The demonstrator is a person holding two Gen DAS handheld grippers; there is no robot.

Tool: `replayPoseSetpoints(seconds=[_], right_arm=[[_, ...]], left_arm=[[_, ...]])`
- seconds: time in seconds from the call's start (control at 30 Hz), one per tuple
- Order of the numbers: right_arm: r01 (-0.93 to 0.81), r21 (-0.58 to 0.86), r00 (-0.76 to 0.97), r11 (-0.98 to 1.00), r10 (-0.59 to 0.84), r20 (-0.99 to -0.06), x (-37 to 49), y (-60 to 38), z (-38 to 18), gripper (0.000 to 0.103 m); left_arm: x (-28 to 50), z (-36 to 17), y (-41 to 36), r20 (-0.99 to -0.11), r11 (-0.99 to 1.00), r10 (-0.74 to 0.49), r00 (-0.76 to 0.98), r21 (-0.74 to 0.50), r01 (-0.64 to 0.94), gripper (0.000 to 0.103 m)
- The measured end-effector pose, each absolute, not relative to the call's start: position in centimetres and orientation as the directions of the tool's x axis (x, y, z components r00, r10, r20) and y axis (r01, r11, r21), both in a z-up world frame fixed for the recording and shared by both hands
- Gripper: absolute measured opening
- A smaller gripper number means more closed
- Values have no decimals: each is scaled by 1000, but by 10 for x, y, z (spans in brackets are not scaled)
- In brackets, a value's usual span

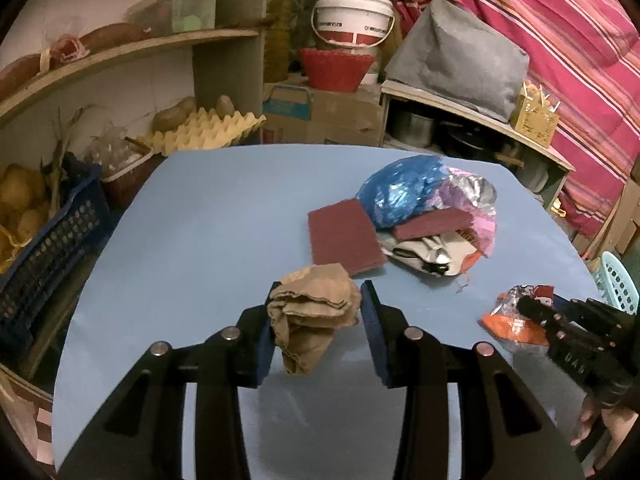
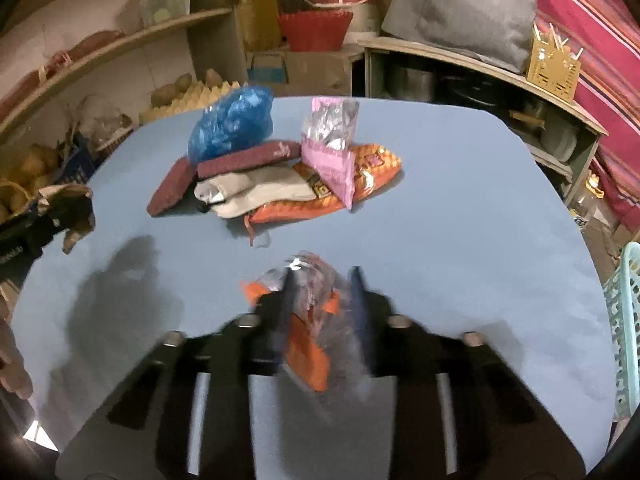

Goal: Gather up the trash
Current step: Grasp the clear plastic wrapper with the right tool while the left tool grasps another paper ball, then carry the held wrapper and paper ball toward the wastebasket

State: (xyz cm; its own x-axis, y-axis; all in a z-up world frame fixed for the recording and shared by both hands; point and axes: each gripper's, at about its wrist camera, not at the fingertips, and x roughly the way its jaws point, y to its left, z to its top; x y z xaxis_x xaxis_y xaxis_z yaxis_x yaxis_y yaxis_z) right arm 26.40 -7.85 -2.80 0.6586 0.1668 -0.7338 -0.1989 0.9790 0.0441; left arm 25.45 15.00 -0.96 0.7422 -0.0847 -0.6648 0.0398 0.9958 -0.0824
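My left gripper (image 1: 318, 300) is shut on a crumpled brown paper wad (image 1: 316, 312), held a little above the blue table (image 1: 192, 240). My right gripper (image 2: 322, 280) is shut on an orange and clear plastic wrapper (image 2: 308, 344), low over the table; the wrapper (image 1: 510, 320) also shows at the right of the left wrist view. Further back lies a trash pile: a blue plastic bag (image 2: 232, 122), two maroon scouring pads (image 2: 248, 160), a beige cloth piece (image 2: 256, 192), an orange snack bag (image 2: 372, 176) and a pink foil packet (image 2: 330, 152).
A turquoise basket (image 2: 626, 332) stands off the table's right edge. Shelves with an egg tray (image 1: 208, 130), potatoes and a dark crate (image 1: 48, 240) line the left. A white bucket (image 1: 352, 20), red basket and boxes stand behind. A person's hand (image 2: 12, 360) shows at the left.
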Motion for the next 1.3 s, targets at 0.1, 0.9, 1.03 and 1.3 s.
replayPoseSetpoints(seconds=[0.1,0.9,1.03,1.3], right_arm=[[-195,47,671,980,168,-722,262,-92,-22,10],[-34,142,797,989,112,-593,226,-241,35,10],[7,153,815,988,83,-574,216,-278,44,10],[107,175,832,979,8,-555,193,-358,47,10]], left_arm=[[254,-7,141,-660,995,-92,745,-88,45,39],[233,34,35,-537,988,-149,830,-56,142,39],[230,44,4,-512,984,-169,842,-39,173,39],[219,69,-67,-450,967,-220,866,17,254,39]])
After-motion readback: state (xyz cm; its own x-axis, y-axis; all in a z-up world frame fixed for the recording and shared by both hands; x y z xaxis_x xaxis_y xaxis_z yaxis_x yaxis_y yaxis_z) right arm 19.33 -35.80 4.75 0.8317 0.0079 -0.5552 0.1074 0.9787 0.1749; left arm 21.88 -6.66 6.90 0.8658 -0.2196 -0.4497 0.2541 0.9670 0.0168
